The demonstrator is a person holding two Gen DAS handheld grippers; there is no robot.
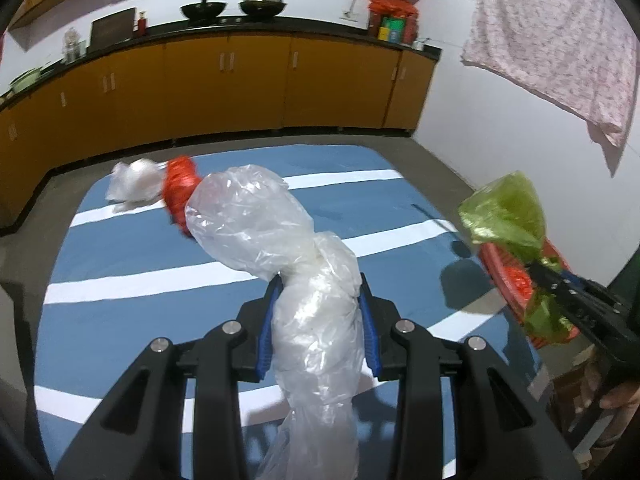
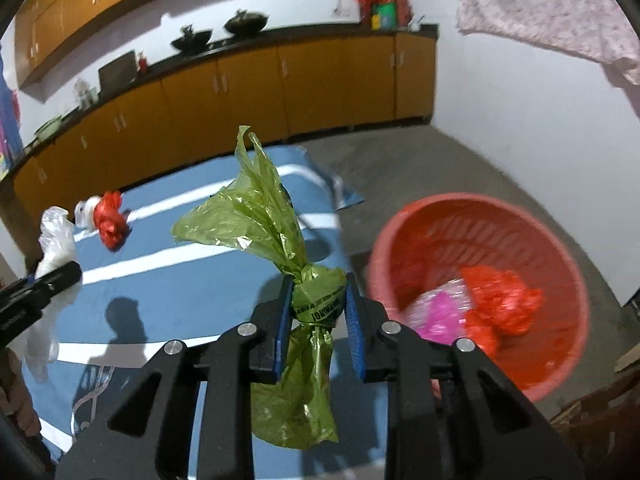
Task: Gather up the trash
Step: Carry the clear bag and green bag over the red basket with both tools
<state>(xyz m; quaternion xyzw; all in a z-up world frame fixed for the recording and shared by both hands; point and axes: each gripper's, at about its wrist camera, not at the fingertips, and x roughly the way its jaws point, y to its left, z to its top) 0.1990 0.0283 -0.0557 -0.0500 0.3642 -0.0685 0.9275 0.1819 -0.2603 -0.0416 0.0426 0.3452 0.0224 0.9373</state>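
My left gripper [image 1: 319,284] is shut on a clear plastic bag [image 1: 280,232] and holds it above the blue striped cloth [image 1: 140,256]. My right gripper [image 2: 318,284] is shut on a knotted green plastic bag [image 2: 256,216], just left of the red basket [image 2: 560,272]. The basket holds red and pink bags [image 2: 500,304]. A red bag [image 2: 110,220] and a white bag [image 2: 86,210] lie on the far left of the cloth. In the left wrist view the right gripper [image 1: 538,270] with the green bag [image 1: 508,212] is at the right, over the basket [image 1: 504,280].
Orange cabinets [image 1: 240,80] with a dark counter run along the back wall, with woks and jars on top. A patterned cloth [image 1: 560,40] hangs at the upper right. Grey floor [image 2: 420,168] surrounds the cloth and basket.
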